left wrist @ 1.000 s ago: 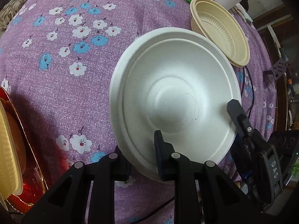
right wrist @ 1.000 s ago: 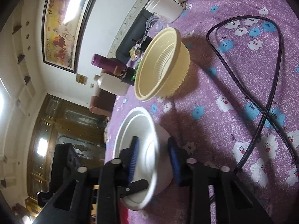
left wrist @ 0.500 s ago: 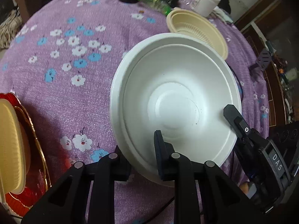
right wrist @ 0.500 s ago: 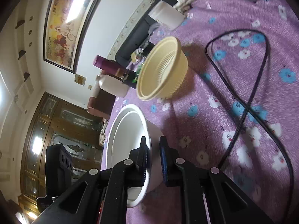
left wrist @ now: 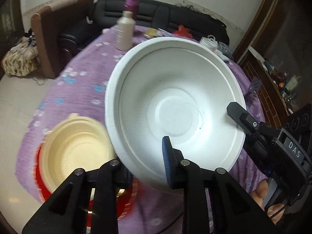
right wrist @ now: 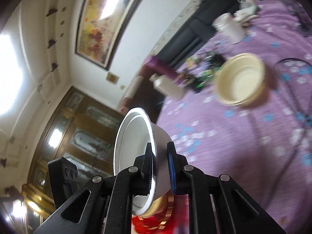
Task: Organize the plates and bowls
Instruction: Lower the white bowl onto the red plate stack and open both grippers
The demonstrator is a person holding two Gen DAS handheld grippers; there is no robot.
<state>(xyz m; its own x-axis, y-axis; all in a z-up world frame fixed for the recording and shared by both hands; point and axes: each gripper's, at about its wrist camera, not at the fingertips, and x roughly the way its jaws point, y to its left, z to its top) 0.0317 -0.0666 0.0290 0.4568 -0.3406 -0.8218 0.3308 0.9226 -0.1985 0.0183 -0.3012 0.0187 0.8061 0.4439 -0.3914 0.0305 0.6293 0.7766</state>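
Left gripper [left wrist: 145,161]: you had it clamped on the near rim of the white bowl [left wrist: 175,105]; one finger [left wrist: 167,159] sat inside the bowl, the other under the rim.
Right gripper [right wrist: 159,167]: you pinched the same bowl's [right wrist: 136,136] wall from the other side, one finger in, one out, the gap narrow.
White bowl: held in the air by both grippers, tilted, mouth toward the left camera; clear of the cloth.
Cream bowl, left view [left wrist: 76,146]: it sat on a red plate [left wrist: 109,206] at the table's near edge, just below-left of the white bowl; blurred.
Cream bowl, right view [right wrist: 240,80]: a second one stood alone on the cloth, well apart from the held bowl.
Surface: round table under a purple cloth [left wrist: 83,89] with white and blue flowers; a black cable [right wrist: 292,101] lay on it near the far cream bowl.
Clutter: a white bottle [left wrist: 125,33] and a purple-capped bottle [left wrist: 132,2] stood at the far edge, near packets and a jar, too blurred to name.
Room: dark sofa [left wrist: 167,17] and brown chair [left wrist: 52,31] behind the table, pale tiled floor, framed painting [right wrist: 105,17] on a white wall, wood cabinet with glass doors [right wrist: 78,128].
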